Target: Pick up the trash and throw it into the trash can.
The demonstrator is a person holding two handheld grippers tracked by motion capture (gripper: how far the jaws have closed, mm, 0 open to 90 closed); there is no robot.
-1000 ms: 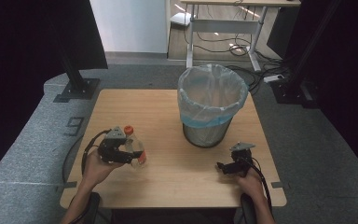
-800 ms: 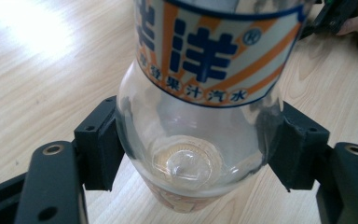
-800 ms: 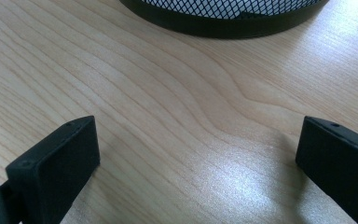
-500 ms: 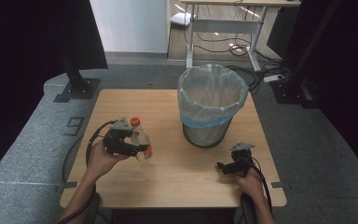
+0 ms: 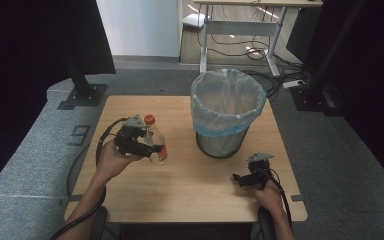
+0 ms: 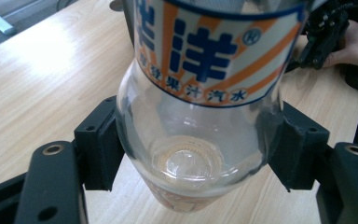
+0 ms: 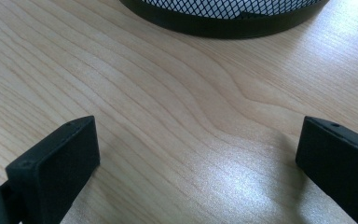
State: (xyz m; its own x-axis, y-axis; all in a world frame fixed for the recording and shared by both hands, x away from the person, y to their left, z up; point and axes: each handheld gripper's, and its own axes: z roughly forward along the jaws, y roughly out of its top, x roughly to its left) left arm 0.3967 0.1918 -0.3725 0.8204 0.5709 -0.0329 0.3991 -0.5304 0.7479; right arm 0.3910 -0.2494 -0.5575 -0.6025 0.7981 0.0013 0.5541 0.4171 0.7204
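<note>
Your left gripper has its fingers clamped on both sides of a clear glass bottle, gripping it low on the body, just under the blue-and-orange label. Over on the near right, your right gripper has its fingers spread wide apart with just bare wood between them, holding nothing.

The bottle sits on the left half of the table, roughly upright in the high view, orange cap on top. Can't really tell if the base is touching the wood or just off it. It looks empty.

A bit farther back, right of the bottle and near the middle of the table, there's a mesh bin with a bluish bag lining it. Your right gripper is near its base, the dark bottom rim showing just ahead of it.

Past the far edge there's a desk frame with cables on the floor.
</note>
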